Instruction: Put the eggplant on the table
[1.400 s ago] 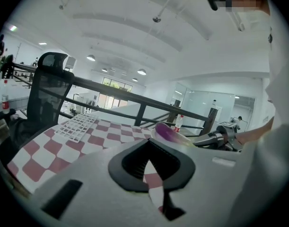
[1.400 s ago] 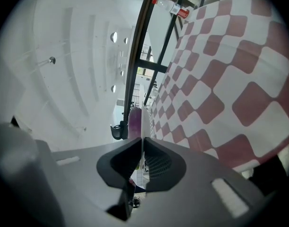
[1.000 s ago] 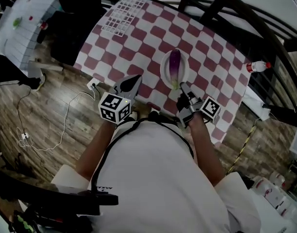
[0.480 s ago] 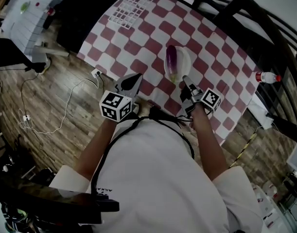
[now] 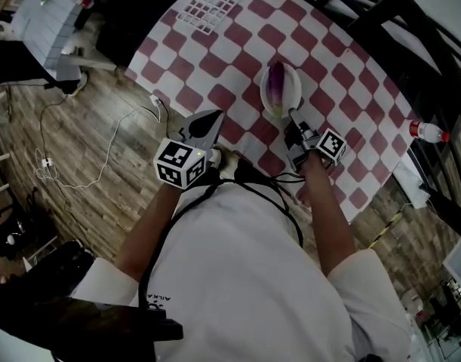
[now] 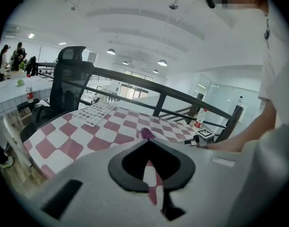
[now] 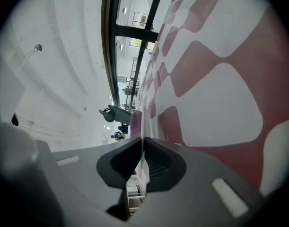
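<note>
While the left gripper (image 5: 212,117) waits closed and empty at the near edge, the right gripper (image 5: 293,117), jaws clamped on the near rim of the plate (image 5: 295,90), has sunk toward the checked table (image 5: 238,36). The eggplant (image 5: 276,85) lies on that plate, so set-down looks close. Far right, the label on the bottle (image 5: 426,131) is unreadable

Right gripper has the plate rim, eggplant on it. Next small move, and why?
Probably ease the right gripper down slightly, then open: its jaws pinch the plate rim, eggplant riding on it, tablecloth close beneath, but full contact isn't clear.
</note>
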Motion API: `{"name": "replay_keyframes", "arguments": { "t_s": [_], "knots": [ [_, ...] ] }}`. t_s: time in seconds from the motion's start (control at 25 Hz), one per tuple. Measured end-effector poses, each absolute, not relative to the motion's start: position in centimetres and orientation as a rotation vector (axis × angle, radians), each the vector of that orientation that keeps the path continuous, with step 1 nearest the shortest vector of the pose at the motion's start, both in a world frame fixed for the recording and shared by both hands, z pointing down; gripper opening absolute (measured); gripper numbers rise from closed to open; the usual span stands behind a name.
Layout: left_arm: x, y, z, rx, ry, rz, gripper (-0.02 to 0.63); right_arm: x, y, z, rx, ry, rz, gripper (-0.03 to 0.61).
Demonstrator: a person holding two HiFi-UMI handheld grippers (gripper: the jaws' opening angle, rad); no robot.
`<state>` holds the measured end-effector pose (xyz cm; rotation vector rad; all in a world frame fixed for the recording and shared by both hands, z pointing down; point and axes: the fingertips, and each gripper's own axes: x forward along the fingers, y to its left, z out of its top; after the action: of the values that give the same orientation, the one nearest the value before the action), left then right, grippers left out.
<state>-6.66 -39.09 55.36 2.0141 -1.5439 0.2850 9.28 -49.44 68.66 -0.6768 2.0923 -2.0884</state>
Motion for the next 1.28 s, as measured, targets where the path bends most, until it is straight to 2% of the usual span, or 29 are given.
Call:
{"name": "replay_keyframes", "arguments": {
  "t_s": [0.84, 1.28],
  "knots": [
    [-7.4, -37.6, 55.2, 1.985, -1.589, 0.319, 0.008, 7.9, -49.4, 70.9, -0.733, 2.106, -2.162, 0.023],
    [-7.2, -36.2, 54.9, 2.032, -1.544, 0.328, 0.006, 7.9, -48.6, 72.2, -0.987, 2.034, -2.184, 0.023]
  ]
}}
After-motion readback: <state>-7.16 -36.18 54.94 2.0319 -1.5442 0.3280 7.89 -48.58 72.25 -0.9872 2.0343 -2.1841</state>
